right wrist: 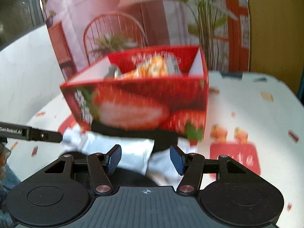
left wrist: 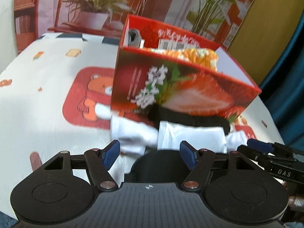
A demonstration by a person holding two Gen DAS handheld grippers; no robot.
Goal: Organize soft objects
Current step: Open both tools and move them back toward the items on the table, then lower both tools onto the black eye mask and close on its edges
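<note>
Sitting on a white tablecloth (left wrist: 47, 114) printed with a cartoon bear, a red strawberry box (left wrist: 180, 87) stands open at the top, at about twelve o'clock from both grippers. Inside it lie an orange patterned cloth (left wrist: 197, 56) and, toward the far left corner in the left wrist view, a grey folded item (left wrist: 134, 38). At the foot of the box, on its near side, a black cloth (left wrist: 190, 118) lies against the box's front, and white socks (left wrist: 133, 134) and a white plastic packet (left wrist: 191, 138) lie in a loose heap just in front of it.

The left gripper (left wrist: 150, 152) has its blue pads spread apart, with the white heap showing in the gap at twelve o'clock; nothing is pinched, and whether the pads touch the cloth cannot be told through the blur. The right gripper (right wrist: 145, 159) is likewise spread, its pads on either side of the white packet (right wrist: 131, 152) and a white sock (right wrist: 163, 169) without pressing on them. In the left wrist view the right gripper's fingers (left wrist: 258, 145) reach in at three o'clock, near the heap's right end. In the right wrist view the left gripper's fingers (right wrist: 45, 134) come in at nine o'clock, beside the heap's left end. Behind the table stands a backdrop (right wrist: 133, 9) picturing a chair and potted plants.
</note>
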